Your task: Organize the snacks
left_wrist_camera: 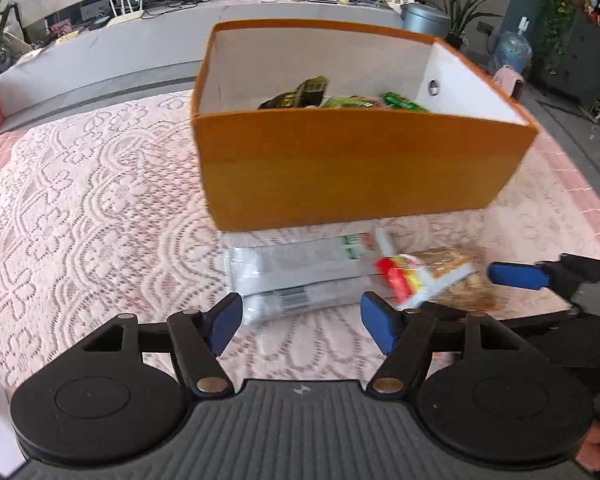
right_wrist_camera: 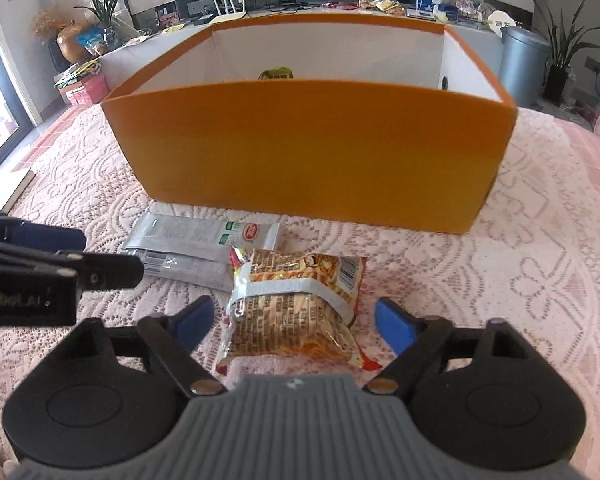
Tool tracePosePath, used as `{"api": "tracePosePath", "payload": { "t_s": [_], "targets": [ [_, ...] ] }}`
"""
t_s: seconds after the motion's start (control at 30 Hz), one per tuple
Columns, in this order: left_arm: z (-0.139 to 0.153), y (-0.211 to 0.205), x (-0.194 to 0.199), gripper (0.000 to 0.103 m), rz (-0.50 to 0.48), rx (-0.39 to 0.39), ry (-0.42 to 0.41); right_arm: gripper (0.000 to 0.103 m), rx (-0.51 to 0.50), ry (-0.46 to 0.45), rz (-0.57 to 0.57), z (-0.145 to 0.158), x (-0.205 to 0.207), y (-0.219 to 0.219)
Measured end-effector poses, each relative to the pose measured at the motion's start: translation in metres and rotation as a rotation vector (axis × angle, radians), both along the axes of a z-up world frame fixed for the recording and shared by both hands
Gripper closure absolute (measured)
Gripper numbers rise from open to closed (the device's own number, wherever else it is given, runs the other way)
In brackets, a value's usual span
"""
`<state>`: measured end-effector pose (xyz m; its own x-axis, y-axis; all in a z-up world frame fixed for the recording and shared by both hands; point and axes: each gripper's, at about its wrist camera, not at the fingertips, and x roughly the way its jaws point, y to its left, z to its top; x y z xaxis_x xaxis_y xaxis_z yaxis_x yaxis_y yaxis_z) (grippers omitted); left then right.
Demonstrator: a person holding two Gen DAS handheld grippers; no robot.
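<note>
An orange box (left_wrist_camera: 360,172) with white inner walls stands on the lace tablecloth and holds several green and dark snack packets (left_wrist_camera: 300,96). In front of it lie two silver packets (left_wrist_camera: 292,276) and a bag of instant noodles (right_wrist_camera: 296,312). My left gripper (left_wrist_camera: 300,322) is open just short of the silver packets, its pads touching nothing. My right gripper (right_wrist_camera: 294,324) is open with its blue pads on either side of the noodle bag, a gap showing on both sides. In the right wrist view the orange box (right_wrist_camera: 300,140) rises right behind the silver packets (right_wrist_camera: 196,240).
The left gripper's fingers (right_wrist_camera: 112,274) reach in close at the right wrist view's left, beside the noodle bag. A long white counter (left_wrist_camera: 140,40) with clutter stands behind the table. A grey bin (right_wrist_camera: 524,64) and potted plants stand at the back right.
</note>
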<state>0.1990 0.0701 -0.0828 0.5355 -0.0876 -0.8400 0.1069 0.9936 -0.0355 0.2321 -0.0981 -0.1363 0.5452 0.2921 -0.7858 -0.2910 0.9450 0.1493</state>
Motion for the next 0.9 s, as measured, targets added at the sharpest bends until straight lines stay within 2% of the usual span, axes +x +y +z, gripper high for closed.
{"api": "tracePosePath", "payload": {
  "t_s": [0.1,0.13,0.2,0.27,0.4,0.5,0.63,0.73,0.77,0.8,0.9],
  "targets": [
    [-0.015,0.001,0.001,0.023,0.003,0.063,0.016,0.038,-0.003,0.012,0.013,-0.006,0.001,0.002],
    [-0.017,0.002,0.001,0.023,-0.002,0.065,0.024,0.039,0.001,0.011,0.021,-0.006,-0.001,0.001],
    [-0.022,0.003,0.000,0.023,-0.006,0.063,0.028,0.048,-0.009,-0.016,0.028,-0.005,-0.005,0.001],
    [-0.026,0.003,0.000,0.023,-0.012,0.070,0.029,0.051,-0.018,-0.039,0.034,-0.002,-0.011,-0.001],
    [-0.033,0.001,0.001,0.023,-0.020,0.092,0.048,0.052,-0.038,-0.076,-0.031,0.002,-0.019,-0.018],
    [-0.039,-0.003,0.004,0.023,-0.030,0.122,0.063,0.051,-0.018,-0.055,-0.080,-0.004,-0.017,-0.036],
    [-0.040,-0.004,0.007,0.029,-0.018,0.080,0.056,0.049,0.000,-0.059,-0.082,-0.006,-0.014,-0.039],
    [-0.039,-0.003,0.007,0.050,-0.001,0.052,0.047,0.046,-0.015,-0.068,-0.076,-0.009,-0.016,-0.035],
    [-0.038,-0.002,0.006,0.067,-0.001,0.052,0.042,0.045,-0.015,-0.067,-0.077,-0.009,-0.016,-0.036],
    [-0.038,0.000,0.006,0.078,-0.001,0.052,0.044,0.045,-0.012,-0.064,-0.079,-0.010,-0.016,-0.037],
    [-0.035,0.003,0.004,0.087,-0.007,0.013,0.063,0.044,0.010,-0.050,-0.093,-0.011,-0.016,-0.042]
  ]
}}
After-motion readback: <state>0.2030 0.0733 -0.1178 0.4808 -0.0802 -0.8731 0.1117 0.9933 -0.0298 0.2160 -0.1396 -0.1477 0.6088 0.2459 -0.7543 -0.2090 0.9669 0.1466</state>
